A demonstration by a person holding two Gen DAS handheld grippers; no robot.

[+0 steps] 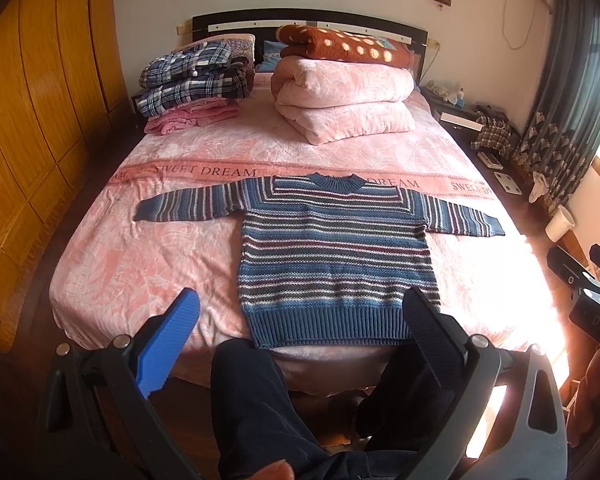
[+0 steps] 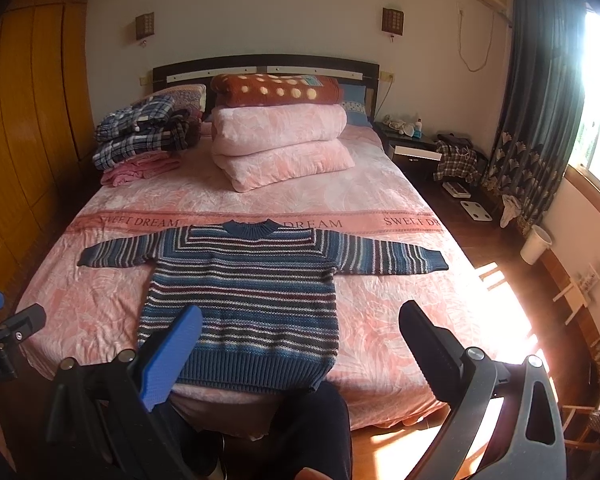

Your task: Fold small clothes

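Observation:
A small blue striped knit sweater lies flat on the pink bed, both sleeves stretched out sideways and the hem toward the foot. My left gripper is held above the foot of the bed, open and empty, its fingers straddling the hem without touching it. My right gripper is also open and empty, raised over the sweater's lower right part. The blue finger overlaps the hem in view. Part of the right gripper shows at the left wrist view's right edge, and part of the left gripper at the right wrist view's left edge.
A stack of folded plaid and pink clothes sits at the bed's far left. Folded quilts lie at the headboard. A wooden wardrobe lines the left side. The person's dark-trousered legs are at the foot.

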